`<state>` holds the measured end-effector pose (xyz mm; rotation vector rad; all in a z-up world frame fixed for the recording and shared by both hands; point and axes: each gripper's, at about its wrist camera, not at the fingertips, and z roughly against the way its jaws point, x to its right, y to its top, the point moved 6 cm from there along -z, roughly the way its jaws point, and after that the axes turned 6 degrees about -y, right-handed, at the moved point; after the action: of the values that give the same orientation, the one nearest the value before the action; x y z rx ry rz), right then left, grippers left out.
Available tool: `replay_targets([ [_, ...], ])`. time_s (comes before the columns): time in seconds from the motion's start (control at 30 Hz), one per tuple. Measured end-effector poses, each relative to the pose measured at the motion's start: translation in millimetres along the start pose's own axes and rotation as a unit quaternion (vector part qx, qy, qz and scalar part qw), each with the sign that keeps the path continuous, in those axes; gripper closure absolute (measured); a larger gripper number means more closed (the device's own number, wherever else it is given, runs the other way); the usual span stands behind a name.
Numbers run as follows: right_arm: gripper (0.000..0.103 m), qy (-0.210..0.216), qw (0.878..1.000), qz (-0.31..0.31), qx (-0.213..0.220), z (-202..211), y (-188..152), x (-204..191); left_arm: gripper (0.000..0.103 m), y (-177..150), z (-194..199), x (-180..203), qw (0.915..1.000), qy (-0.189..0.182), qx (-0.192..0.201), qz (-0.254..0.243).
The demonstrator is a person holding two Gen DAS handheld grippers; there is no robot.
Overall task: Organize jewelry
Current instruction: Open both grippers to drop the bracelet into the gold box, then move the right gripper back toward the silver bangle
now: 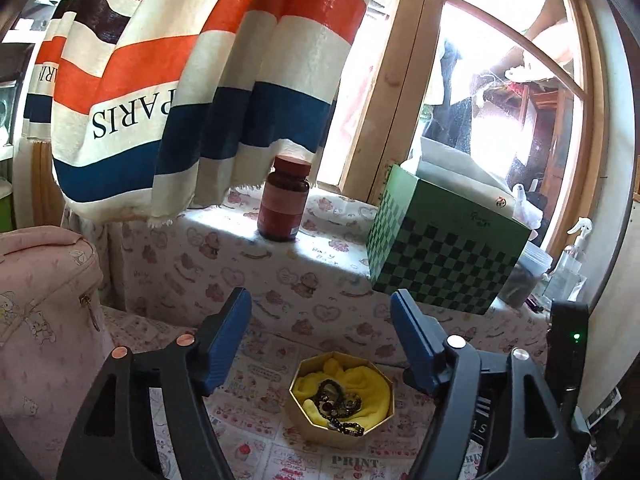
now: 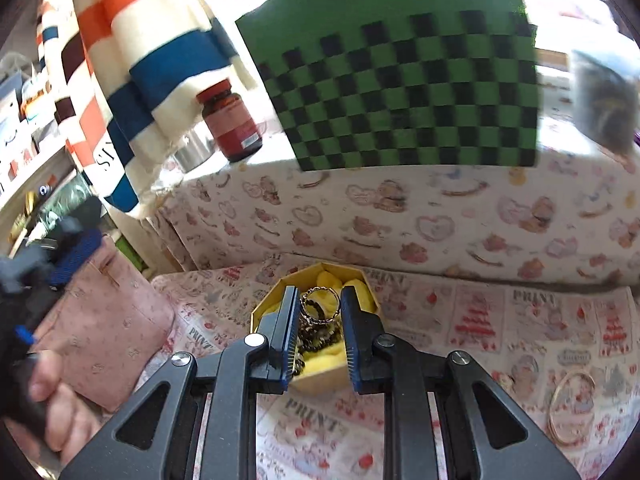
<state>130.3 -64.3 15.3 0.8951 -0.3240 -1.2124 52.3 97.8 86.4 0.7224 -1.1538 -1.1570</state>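
Sitting on the printed counter cloth (image 2: pixel 480 320): one octagonal gold box (image 1: pixel 342 396) holding beaded bracelets (image 1: pixel 340 400) on yellow lining. Lying apart: one gold bangle (image 2: pixel 573 408). Hovering wide: left tongs (image 1: pixel 320 304). Pinching one ring (image 2: pixel 320 306) over the box: right tongs (image 2: pixel 320 308). Standing behind: one brown bottle (image 1: pixel 284 200), one green checkered box (image 1: pixel 444 256).

1. Left gripper (image 1: pixel 320 308): 2 blue ribbed fingers (image 1: pixel 226 340) on black angular linkage arms with triangular cut-outs.
2. Copper-coloured pivot screws sit left of the yellow-lined octagonal jewelry box (image 1: pixel 340 396), silver ones right of it.
3. Right gripper (image 2: pixel 320 308): the same blue fingers (image 2: pixel 290 332), black arms and silver screws.
4. A bare-skinned hand (image 2: pixel 52 396) grips a dark handle, left of the box.
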Motion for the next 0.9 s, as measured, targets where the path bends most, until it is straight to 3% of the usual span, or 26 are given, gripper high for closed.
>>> replay_targets([
  [0.1,0.079,0.018,1.0,-0.006,-0.015,-9.7,2.7,-4.8,0.03,1.4,1.9,-2.7,1.0,0.008,0.002,0.002],
  [0.2,0.065,0.001,1.0,-0.01,-0.02,-10.1,0.5,0.8,0.023,1.9,3.3,-1.3,1.0,0.004,0.003,0.002],
  [0.27,0.055,-0.015,1.0,-0.009,-0.007,-1.5,-0.9,8.3,0.016,2.1,5.2,2.4,0.9999,0.007,0.007,-0.005],
  [0.43,0.048,-0.044,0.999,-0.013,0.029,37.0,-0.4,37.0,0.006,-2.3,8.2,21.9,0.9987,0.013,0.015,-0.047],
  [0.63,0.033,-0.129,0.987,0.0,0.092,96.1,-4.3,82.2,0.001,-13.3,9.3,52.2,0.9959,0.008,0.018,-0.088],
  [0.73,0.032,-0.198,0.977,-0.003,0.082,108.6,-12.9,103.6,0.001,-20.7,6.7,64.7,0.994,0.013,0.022,-0.106],
  [0.9,0.029,-0.177,0.98,-0.029,0.09,109.9,-23.8,124.5,0.001,-37.4,-6.2,79.9,0.992,0.014,0.008,-0.125],
])
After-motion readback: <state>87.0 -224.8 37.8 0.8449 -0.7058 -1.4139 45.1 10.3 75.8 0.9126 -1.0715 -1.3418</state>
